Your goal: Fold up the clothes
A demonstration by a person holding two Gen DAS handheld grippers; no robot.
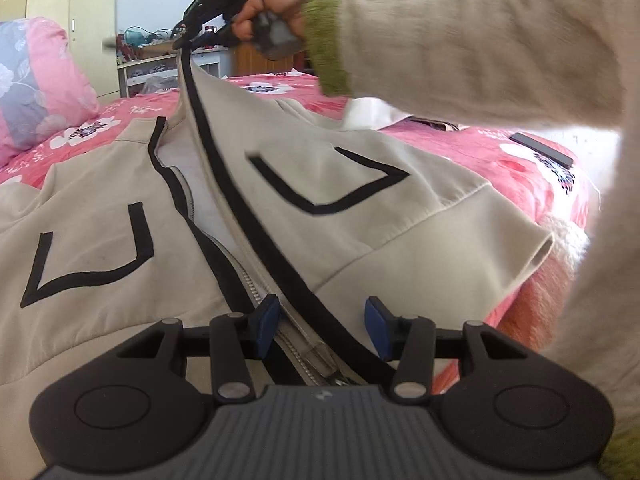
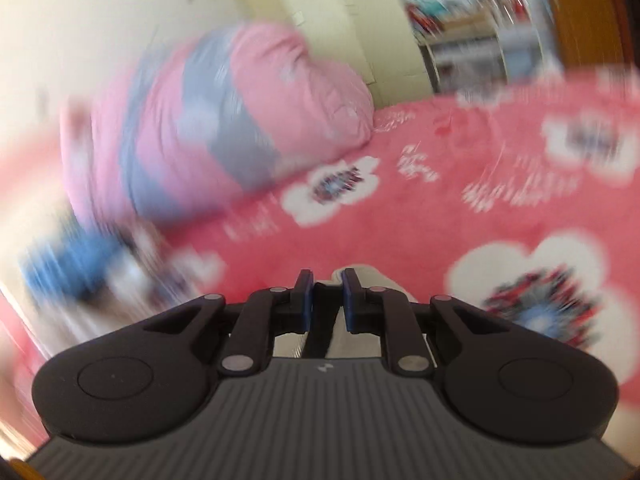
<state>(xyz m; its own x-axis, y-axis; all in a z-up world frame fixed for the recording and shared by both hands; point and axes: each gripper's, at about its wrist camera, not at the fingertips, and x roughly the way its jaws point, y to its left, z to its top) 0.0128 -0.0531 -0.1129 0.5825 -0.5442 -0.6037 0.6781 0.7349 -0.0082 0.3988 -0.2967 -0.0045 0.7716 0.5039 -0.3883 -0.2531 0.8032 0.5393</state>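
Observation:
A beige zip jacket (image 1: 360,184) with black trim lies front up on the pink bed. My left gripper (image 1: 322,326) is open, its blue pads either side of the zipper and black front edge (image 1: 256,232) near the hem. My right gripper (image 2: 326,296) is shut on the jacket's black-trimmed front edge (image 2: 320,336); beige cloth shows between its pads. In the left wrist view the right gripper (image 1: 180,42) holds that edge lifted high at the far end, so the trim runs taut up from the hem.
The pink flowered bedspread (image 2: 460,208) covers the bed. A pink and grey pillow (image 1: 36,80) lies at the far left. A dark phone (image 1: 544,148) lies at the right. Shelves (image 1: 160,68) and a wardrobe stand behind.

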